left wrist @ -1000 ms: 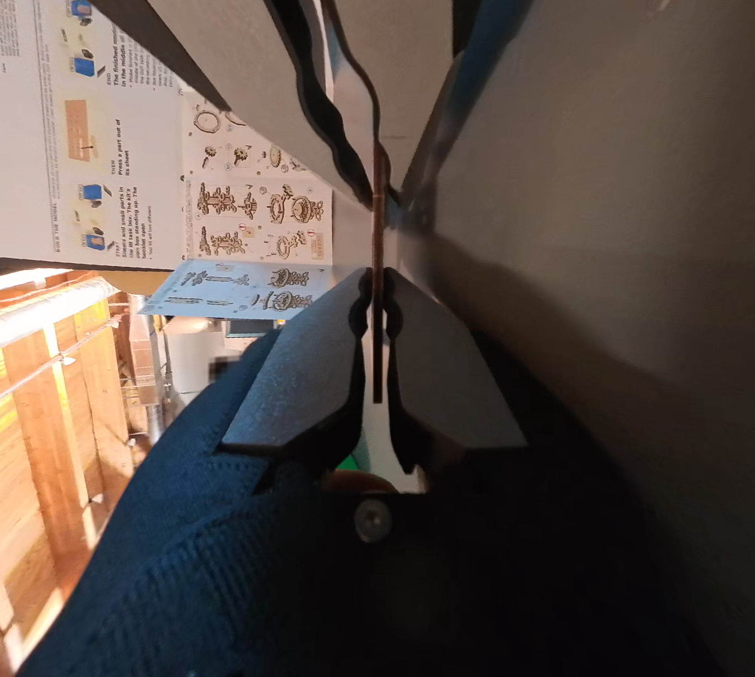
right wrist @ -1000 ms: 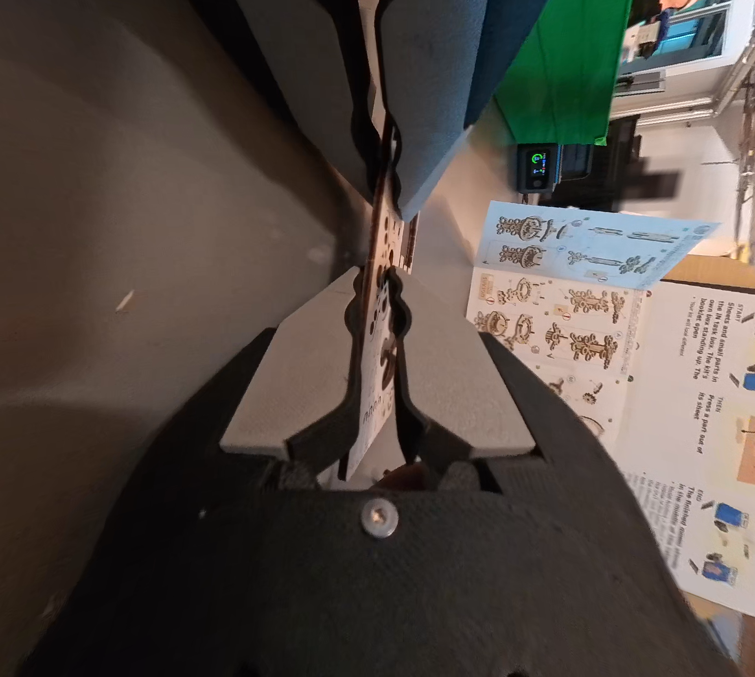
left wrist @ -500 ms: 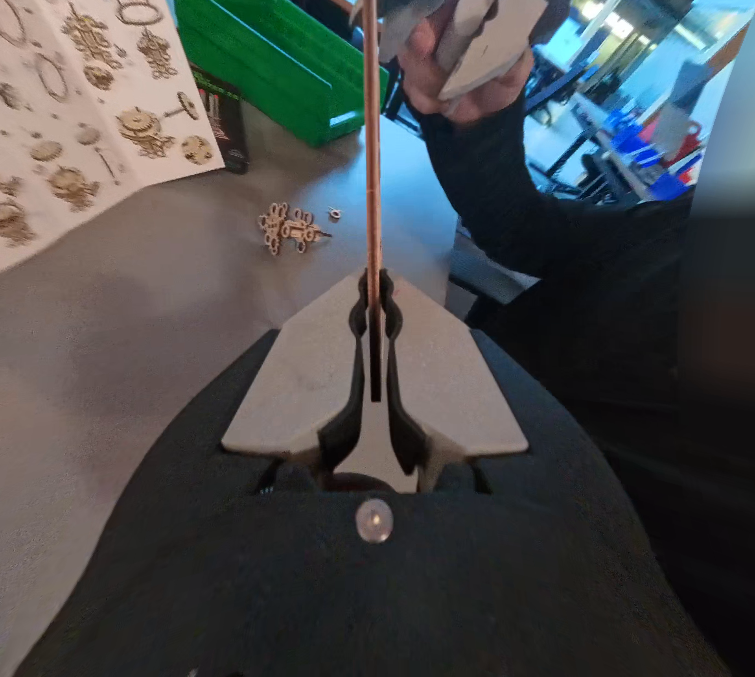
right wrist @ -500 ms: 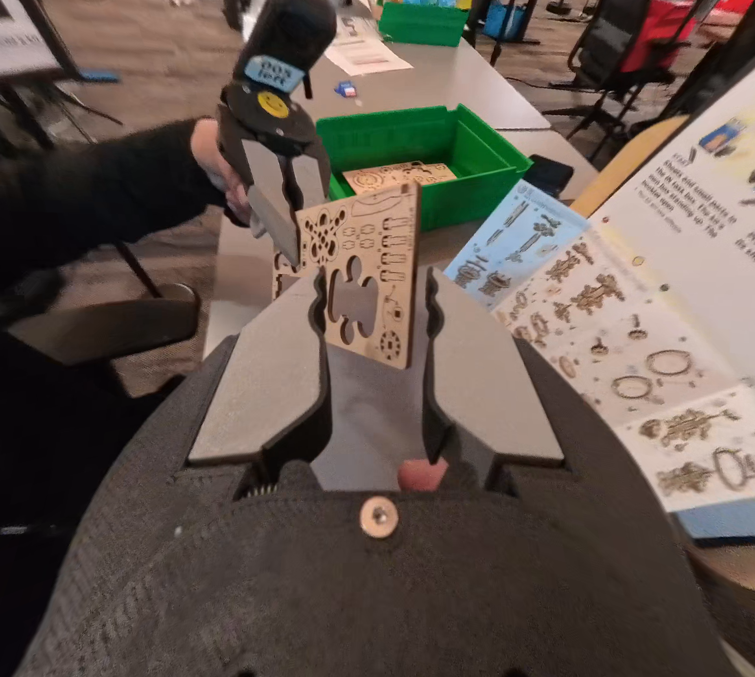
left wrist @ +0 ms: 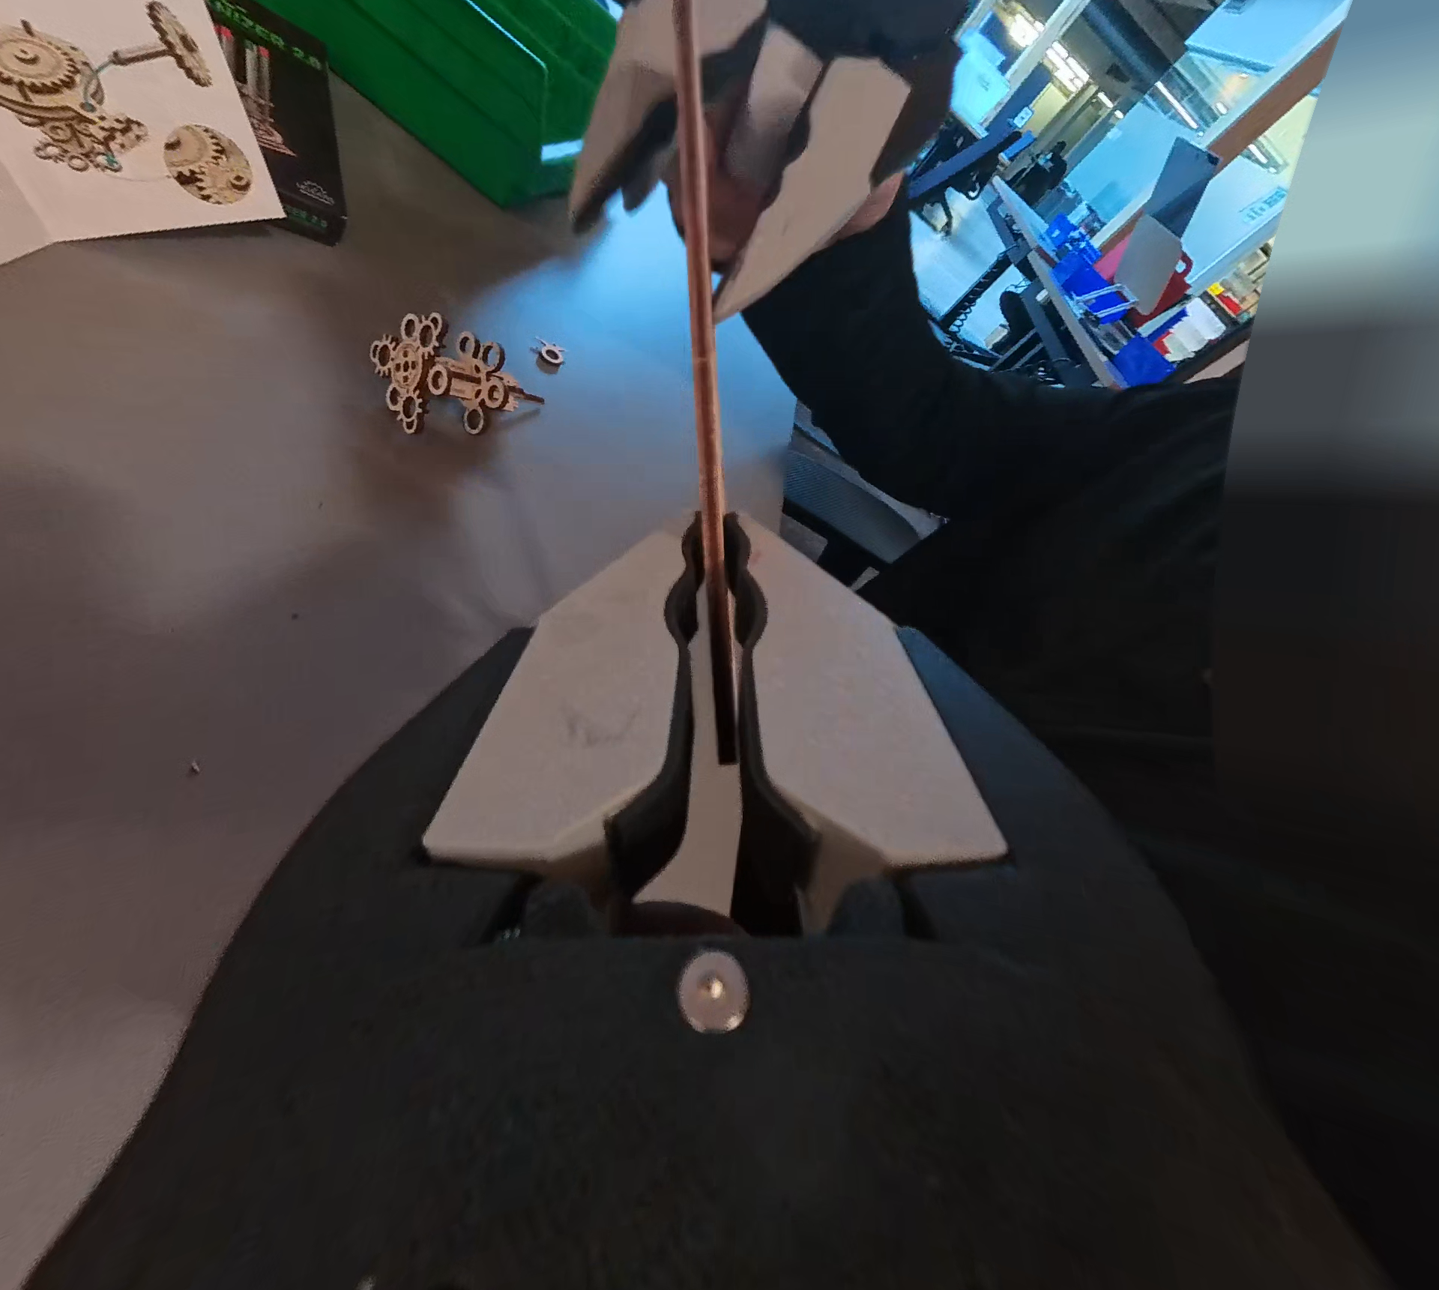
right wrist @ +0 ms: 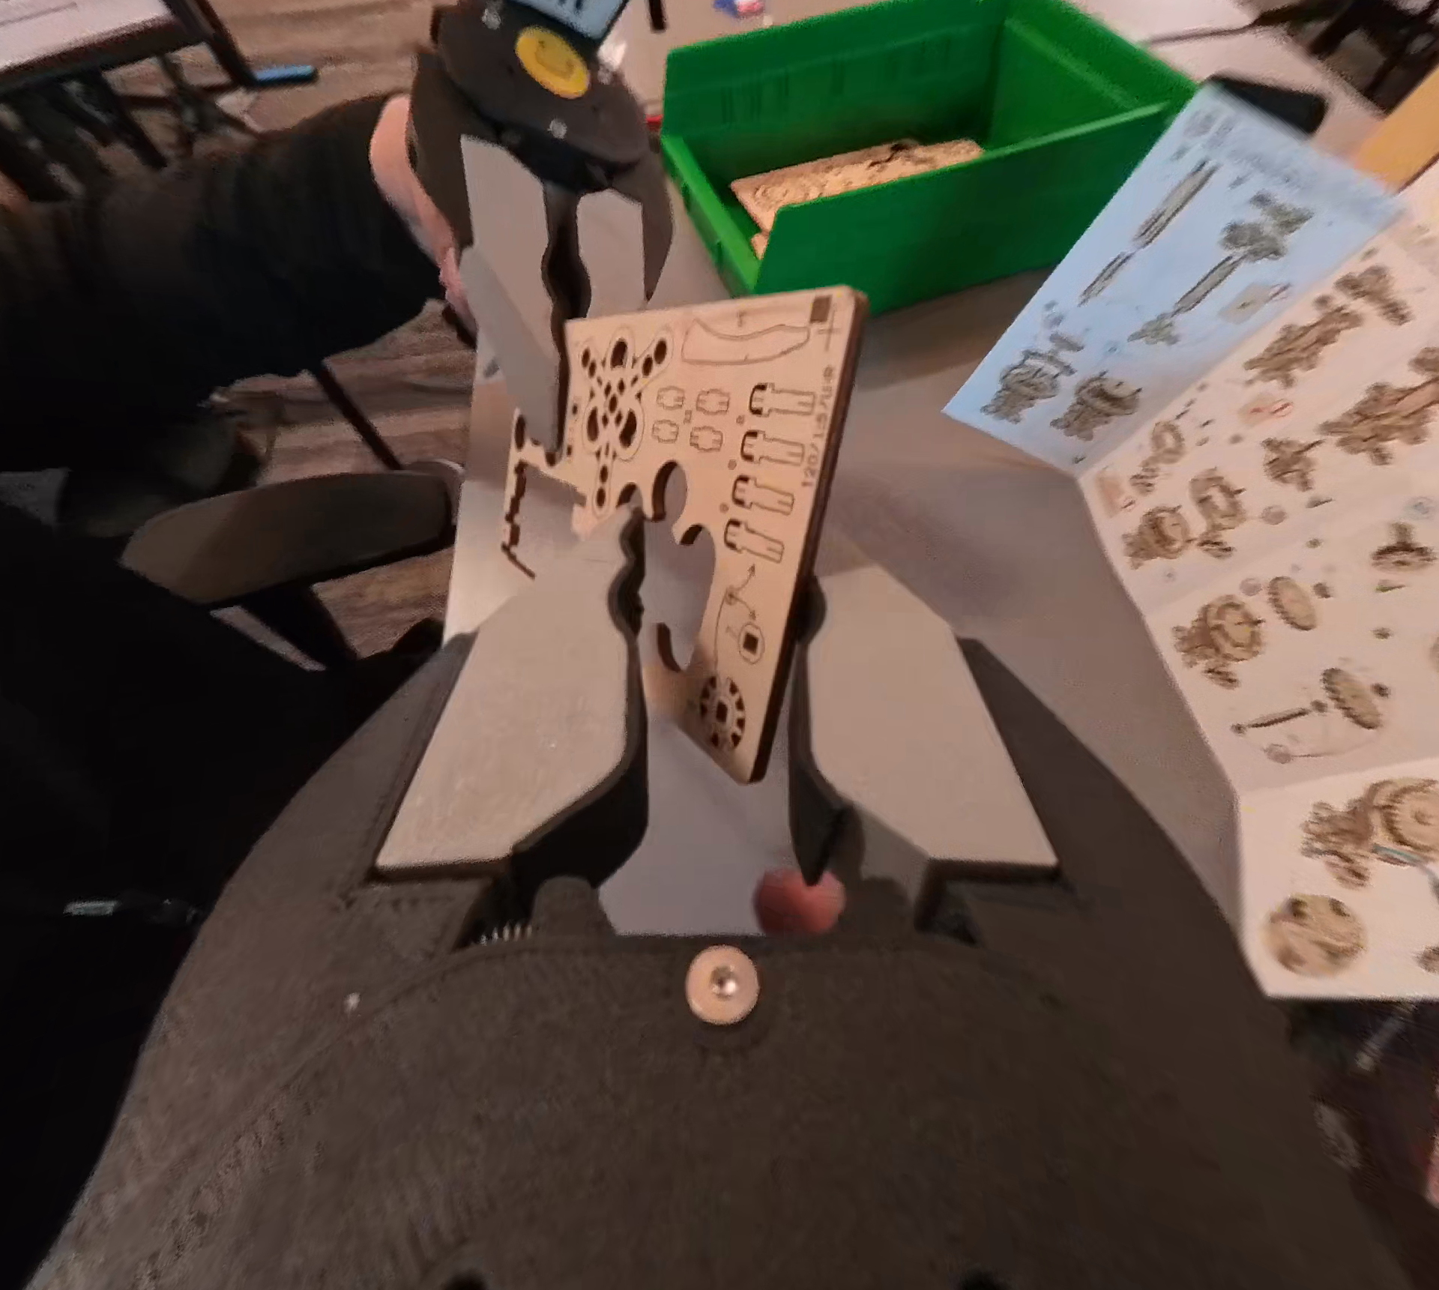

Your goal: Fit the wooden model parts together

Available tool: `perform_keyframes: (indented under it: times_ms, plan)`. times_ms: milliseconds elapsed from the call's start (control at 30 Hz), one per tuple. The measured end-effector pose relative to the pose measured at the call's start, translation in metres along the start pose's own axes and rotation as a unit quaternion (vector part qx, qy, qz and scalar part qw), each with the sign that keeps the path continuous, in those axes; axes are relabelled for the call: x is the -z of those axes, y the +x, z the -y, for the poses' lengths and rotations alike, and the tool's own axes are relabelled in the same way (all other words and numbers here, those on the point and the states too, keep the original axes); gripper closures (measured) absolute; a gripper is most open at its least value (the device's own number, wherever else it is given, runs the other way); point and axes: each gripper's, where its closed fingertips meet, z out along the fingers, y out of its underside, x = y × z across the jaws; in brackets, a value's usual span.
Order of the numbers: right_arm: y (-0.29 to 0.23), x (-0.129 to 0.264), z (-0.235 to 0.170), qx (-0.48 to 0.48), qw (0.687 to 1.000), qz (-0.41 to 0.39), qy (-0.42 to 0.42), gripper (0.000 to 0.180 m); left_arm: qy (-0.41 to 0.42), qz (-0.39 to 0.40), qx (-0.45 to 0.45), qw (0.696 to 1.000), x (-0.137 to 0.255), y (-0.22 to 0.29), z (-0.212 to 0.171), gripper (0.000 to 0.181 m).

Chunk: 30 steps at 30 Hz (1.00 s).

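A thin wooden parts sheet (right wrist: 685, 458) with laser-cut pieces and empty cut-outs stands upright above the grey table (left wrist: 233, 552). My left gripper (left wrist: 712, 536) is shut on the sheet (left wrist: 697, 240), which shows edge-on there; in the right wrist view it (right wrist: 557, 427) grips the sheet's left corner. My right gripper (right wrist: 716, 575) is open, and the sheet's lower end hangs between its fingers. It also shows open in the left wrist view (left wrist: 662, 240), straddling the sheet's far end. A part-built wooden gear assembly (left wrist: 448, 380) lies on the table with a small loose piece (left wrist: 550, 353) beside it.
A green bin (right wrist: 919, 225) with more wooden sheets (right wrist: 856, 170) stands at the back. An unfolded instruction booklet (right wrist: 1246, 513) stands along the right in the right wrist view. A dark box (left wrist: 288, 147) sits by the bin. The table edge and a chair (right wrist: 296, 536) are on the left. My right fingertips sit around 7 centimetres from my left ones.
My right gripper has let go of the sheet and opened. Both grippers have drawn apart and swung level over the table. The sheet now sits deeper between the right gripper's fingers.
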Motion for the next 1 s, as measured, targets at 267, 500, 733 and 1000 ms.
perform_keyframes:
  times_ms: [267, 500, 733, 1000]
  plan:
    - [-0.014, -0.005, -0.005, -0.098, 0.984, 0.087, 0.122, 0.180, 0.067, 0.038, 0.000, 0.997, 0.031, -0.021, 0.007, 0.162]
    - [-0.008, 0.005, 0.006, -0.182, 0.938, 0.137, 0.262, 0.180, 0.200, -0.060, 0.018, 0.978, 0.028, -0.016, 0.015, 0.140]
    - [-0.016, -0.022, -0.018, -0.208, 0.938, 0.129, 0.246, 0.180, 0.197, 0.000, -0.046, 0.979, 0.007, -0.023, 0.018, 0.179]
    - [0.013, 0.001, -0.024, -0.118, 0.980, -0.011, 0.159, 0.130, 0.102, 0.052, -0.031, 0.993, -0.004, -0.027, -0.006, 0.181]
